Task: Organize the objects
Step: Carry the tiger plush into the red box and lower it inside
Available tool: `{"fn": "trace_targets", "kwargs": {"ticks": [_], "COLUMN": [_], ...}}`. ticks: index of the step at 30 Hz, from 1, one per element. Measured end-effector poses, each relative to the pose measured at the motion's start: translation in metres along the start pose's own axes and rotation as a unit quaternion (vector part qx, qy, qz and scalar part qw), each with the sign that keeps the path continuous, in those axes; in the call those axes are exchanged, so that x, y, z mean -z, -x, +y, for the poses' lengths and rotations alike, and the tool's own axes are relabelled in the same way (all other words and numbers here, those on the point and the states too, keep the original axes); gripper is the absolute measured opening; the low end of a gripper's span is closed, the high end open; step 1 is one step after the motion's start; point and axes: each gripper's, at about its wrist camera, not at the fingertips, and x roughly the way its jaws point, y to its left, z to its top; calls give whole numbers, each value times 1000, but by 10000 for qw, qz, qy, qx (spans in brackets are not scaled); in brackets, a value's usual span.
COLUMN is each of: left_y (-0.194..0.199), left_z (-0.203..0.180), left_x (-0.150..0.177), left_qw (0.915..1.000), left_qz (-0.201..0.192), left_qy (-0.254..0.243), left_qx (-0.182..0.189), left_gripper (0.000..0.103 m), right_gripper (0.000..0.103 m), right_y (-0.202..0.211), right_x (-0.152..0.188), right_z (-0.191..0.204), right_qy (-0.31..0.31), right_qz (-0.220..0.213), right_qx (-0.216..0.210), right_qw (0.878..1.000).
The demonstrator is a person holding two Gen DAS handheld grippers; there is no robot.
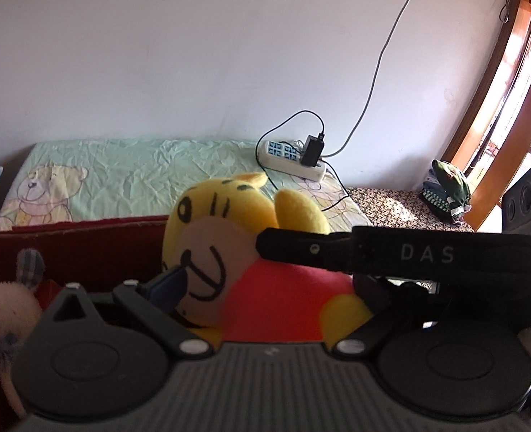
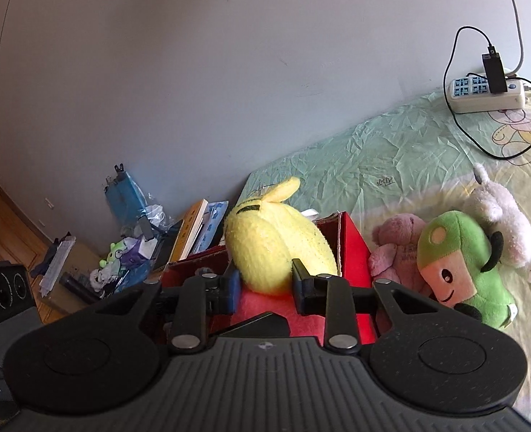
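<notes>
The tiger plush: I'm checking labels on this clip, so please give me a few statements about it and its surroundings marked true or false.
1. The right gripper has the tiger plush between its fingers. True.
2. The power strip lies on the floor. False: it lies on the bed sheet.
3. A green plush lies on the bed outside the red box. True.
4. The tiger plush wears a blue shirt. False: its shirt is red.

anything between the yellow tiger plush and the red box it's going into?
Nothing visible blocks it. The tiger plush is held by both grippers, right and left, right over the red box. A fuzzy beige toy sits at the box's far side.
</notes>
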Motion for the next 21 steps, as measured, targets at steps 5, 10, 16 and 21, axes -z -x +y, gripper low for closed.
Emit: {"fn": "trace_targets", "kwargs": {"ticks": [5, 10, 16, 21], "left_y": [4, 8, -3, -14], "left_z": [15, 27, 44, 57], "left_x": [-2, -2, 17, 26], "left_qw": [9999, 9998, 9985, 9966], "left_qz": [-25, -28, 342, 651], "left_qy": [-123, -187, -291, -179], "left_qx": [45, 40, -300, -478], "left_gripper": [97, 97, 97, 97], "right_gripper": [25, 25, 24, 24], "right_y": [-9, -16, -21, -23], "right_x": [4, 9, 36, 47], "right_z": [6, 12, 9, 6], "right_qy": [-185, -208, -82, -133], "right_qz": [-262, -505, -639, -478], "right_qx": [25, 268, 503, 795], "right_qw": [9995, 9981, 9967, 9956]}}
